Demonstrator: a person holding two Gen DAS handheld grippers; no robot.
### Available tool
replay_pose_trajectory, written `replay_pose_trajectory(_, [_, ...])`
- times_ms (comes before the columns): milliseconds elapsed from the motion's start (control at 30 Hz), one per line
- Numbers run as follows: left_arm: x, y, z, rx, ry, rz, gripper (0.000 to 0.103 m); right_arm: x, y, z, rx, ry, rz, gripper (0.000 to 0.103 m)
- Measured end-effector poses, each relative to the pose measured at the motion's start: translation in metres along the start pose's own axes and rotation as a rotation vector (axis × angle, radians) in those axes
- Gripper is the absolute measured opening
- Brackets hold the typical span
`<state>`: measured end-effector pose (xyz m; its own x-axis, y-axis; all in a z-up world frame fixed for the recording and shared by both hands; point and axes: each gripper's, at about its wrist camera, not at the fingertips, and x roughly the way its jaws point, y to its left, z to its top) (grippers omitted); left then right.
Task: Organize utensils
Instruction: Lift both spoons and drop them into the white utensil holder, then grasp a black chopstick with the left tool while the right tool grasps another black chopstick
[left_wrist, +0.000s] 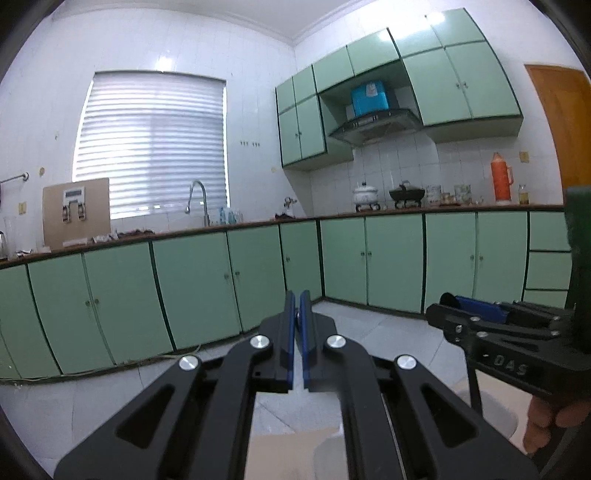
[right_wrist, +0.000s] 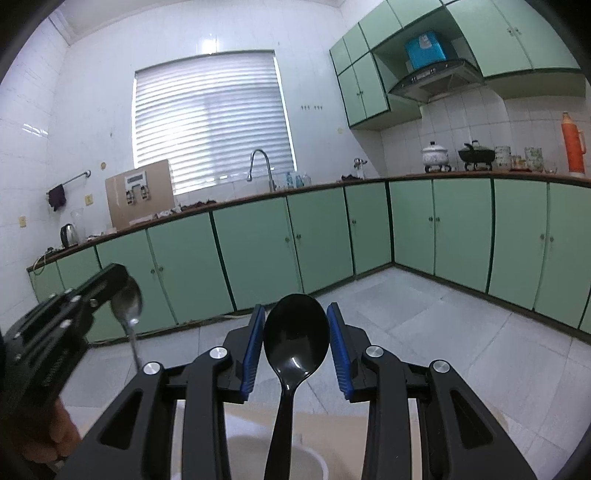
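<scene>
Both grippers are raised and look across the kitchen. My left gripper (left_wrist: 298, 297) is shut on a metal spoon; only a thin edge shows between its blue pads in the left wrist view. In the right wrist view the left gripper (right_wrist: 114, 273) holds the metal spoon (right_wrist: 127, 301) bowl up at the left. My right gripper (right_wrist: 296, 314) stands open around a black plastic spoon (right_wrist: 295, 338) that stands upright between the blue pads; the pads do not touch its bowl. The spoon's handle runs down into a white container (right_wrist: 314, 461) below. The right gripper (left_wrist: 448, 306) also shows at the right of the left wrist view.
Green cabinets (right_wrist: 258, 251) run under a brown counter with a faucet (right_wrist: 260, 162), a cardboard box (right_wrist: 140, 192), a kettle (right_wrist: 69, 234), pots (right_wrist: 436, 153) and an orange thermos (right_wrist: 572, 144). A beige surface (left_wrist: 288, 454) lies just below the grippers. Grey tiled floor lies beyond.
</scene>
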<state>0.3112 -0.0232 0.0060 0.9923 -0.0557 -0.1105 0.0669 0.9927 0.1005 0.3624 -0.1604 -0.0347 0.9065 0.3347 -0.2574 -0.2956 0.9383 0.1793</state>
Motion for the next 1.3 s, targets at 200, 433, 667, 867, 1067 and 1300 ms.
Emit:
replay_pose_trajectory(200, [0.000, 0.006, -0.024, -0.012, 0.059, -0.019, 0.007, -0.014, 0.001, -0.020, 0.003, 0.038, 0.031, 0.035])
replay_pose_trajectory(433, [-0.028, 0.013, -0.031, -0.053, 0.092, -0.008, 0.031, -0.041, 0.001, -0.028, 0.032, 0.060, 0.036, 0.043])
replay_pose_trajectory(667, [-0.079, 0.016, -0.042, -0.088, 0.147, 0.007, 0.054, -0.081, 0.002, -0.040, 0.067, 0.096, -0.002, 0.057])
replay_pose_trajectory(867, [-0.125, 0.017, -0.063, -0.109, 0.280, -0.002, 0.072, -0.127, 0.006, -0.076, 0.066, 0.204, -0.078, 0.075])
replay_pose_trajectory(1067, [-0.166, 0.007, -0.094, -0.090, 0.457, -0.039, 0.079, -0.170, 0.013, -0.120, 0.080, 0.360, -0.127, 0.080])
replay_pose_trajectory(1300, [-0.197, -0.006, -0.132, -0.086, 0.569, -0.046, 0.079, -0.209, 0.026, -0.160, 0.055, 0.428, -0.165, 0.079])
